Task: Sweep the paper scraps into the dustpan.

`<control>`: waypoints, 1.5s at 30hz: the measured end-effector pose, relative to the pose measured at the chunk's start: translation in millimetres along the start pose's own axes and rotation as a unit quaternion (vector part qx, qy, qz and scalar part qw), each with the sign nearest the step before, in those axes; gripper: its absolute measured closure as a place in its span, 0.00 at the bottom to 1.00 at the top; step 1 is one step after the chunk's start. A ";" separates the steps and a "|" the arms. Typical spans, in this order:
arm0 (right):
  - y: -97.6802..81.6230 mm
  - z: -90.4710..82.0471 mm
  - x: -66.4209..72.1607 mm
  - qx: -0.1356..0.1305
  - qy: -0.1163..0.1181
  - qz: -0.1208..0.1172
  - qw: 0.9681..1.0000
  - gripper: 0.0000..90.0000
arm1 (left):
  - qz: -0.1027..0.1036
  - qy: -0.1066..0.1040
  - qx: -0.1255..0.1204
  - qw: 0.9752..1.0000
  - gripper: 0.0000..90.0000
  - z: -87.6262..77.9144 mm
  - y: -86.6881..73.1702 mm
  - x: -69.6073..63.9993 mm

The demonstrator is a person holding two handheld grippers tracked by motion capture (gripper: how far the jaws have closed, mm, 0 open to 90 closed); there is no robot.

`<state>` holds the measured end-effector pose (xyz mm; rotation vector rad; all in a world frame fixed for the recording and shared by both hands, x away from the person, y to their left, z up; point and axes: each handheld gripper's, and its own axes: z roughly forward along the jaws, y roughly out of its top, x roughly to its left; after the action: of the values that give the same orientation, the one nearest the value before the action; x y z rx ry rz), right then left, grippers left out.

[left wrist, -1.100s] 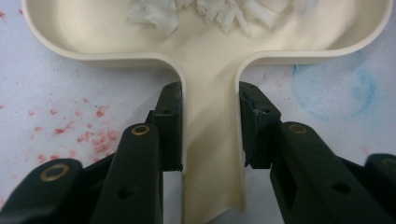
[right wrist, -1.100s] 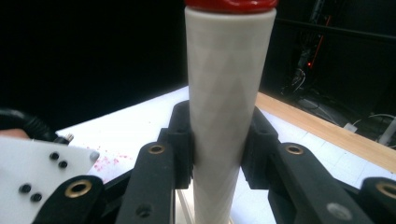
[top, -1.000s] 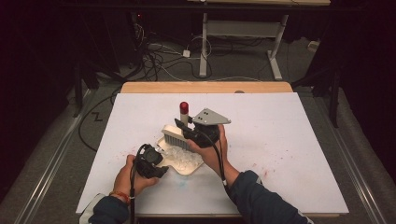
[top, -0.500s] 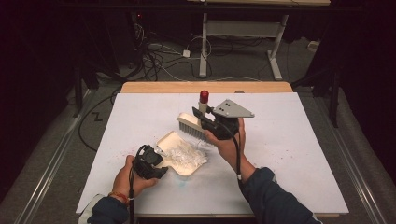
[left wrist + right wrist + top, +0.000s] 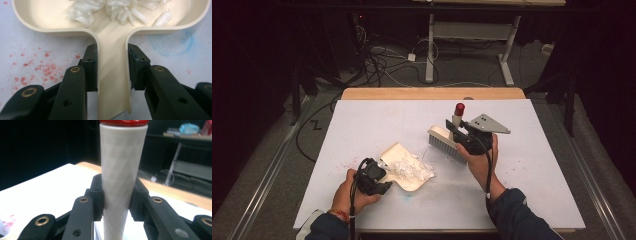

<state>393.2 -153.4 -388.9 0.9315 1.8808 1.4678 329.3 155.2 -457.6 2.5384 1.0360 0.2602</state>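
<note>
A cream dustpan lies on the white table with a heap of white paper scraps in it. My left gripper is shut on the dustpan's handle, its pads pressing both sides. The scraps fill the pan's bowl ahead. My right gripper is shut on the pale handle of a hand brush, held above the table right of the dustpan, bristles down. That handle has a red cap.
Red crumbs speckle the table left of the dustpan handle, and a faint blue smear lies to its right. The wooden far edge borders the table. Cables and a desk frame sit on the floor beyond.
My right gripper has carried the brush to the right and away from the dustpan. The left gripper and dustpan have stayed put.
</note>
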 end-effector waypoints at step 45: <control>-7.2 -1.7 54.8 0.025 -0.005 -0.037 0.999 0.78 | -0.001 -0.007 0.000 1.000 0.70 1.2 2.8 -7.4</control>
<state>358.1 -111.4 -396.6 0.8807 1.9328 1.3754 326.2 147.8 -457.8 2.5345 1.0330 0.2412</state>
